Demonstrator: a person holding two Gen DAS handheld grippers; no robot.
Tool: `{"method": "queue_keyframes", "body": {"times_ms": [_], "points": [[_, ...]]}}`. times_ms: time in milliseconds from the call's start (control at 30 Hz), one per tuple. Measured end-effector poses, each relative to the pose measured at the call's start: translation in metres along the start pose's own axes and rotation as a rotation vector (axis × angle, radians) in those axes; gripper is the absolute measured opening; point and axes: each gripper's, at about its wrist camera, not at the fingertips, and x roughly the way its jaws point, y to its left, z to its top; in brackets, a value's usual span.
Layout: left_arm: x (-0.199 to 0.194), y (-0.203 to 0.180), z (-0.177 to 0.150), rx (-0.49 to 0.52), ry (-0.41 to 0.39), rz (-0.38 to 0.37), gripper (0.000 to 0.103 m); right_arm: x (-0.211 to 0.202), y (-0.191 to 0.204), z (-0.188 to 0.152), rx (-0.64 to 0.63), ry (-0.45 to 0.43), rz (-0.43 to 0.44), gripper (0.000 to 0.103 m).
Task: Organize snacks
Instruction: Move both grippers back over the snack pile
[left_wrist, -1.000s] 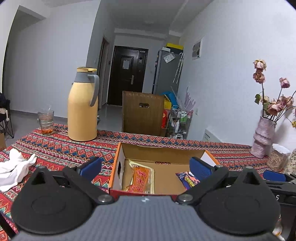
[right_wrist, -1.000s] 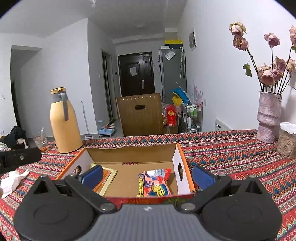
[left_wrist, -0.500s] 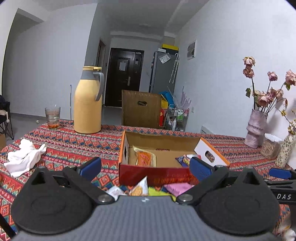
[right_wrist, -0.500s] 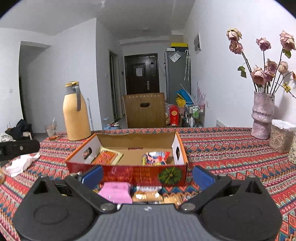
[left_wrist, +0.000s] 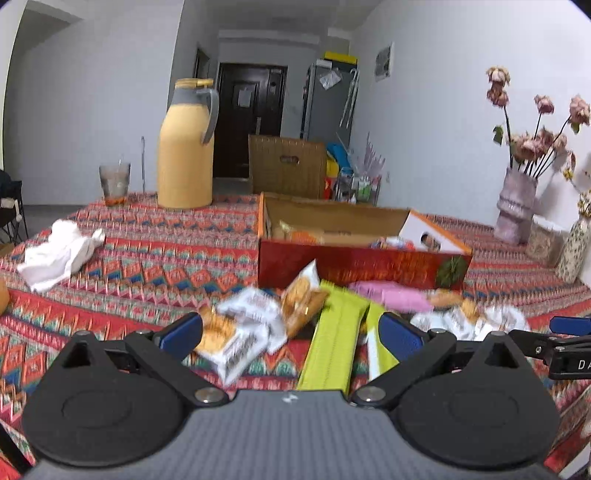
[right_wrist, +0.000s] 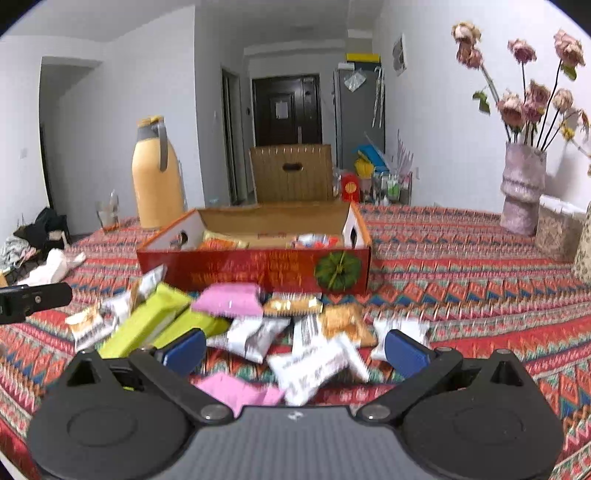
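Right wrist view has my right tool (right_wrist: 293, 343) gaping wide and empty over overlapping snack packets (right_wrist: 314, 363), so I reckon I'll snag two, and my left tool (left_wrist: 290, 334) is just as wide.

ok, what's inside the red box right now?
Inside the box: an orange packet on the left, a red-blue one on the right. The front wall hides the floor and anything lower.

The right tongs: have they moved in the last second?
Yes. The right tongs pulled back from the red box; loose snack packets now lie between.
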Motion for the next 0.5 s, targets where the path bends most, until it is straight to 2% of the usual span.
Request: {"method": "queue_keyframes", "body": {"times_ms": [233,500], "points": [[0.001,0.012,-0.017,-0.027,0.042,0.006,0.103,0.012,0.011,-0.026,-0.021,0.086,0.026,0.103],[-0.001,0.012,-0.017,-0.029,0.04,-0.006,0.103,0.012,0.023,-0.028,-0.047,0.09,0.037,0.103]]}}
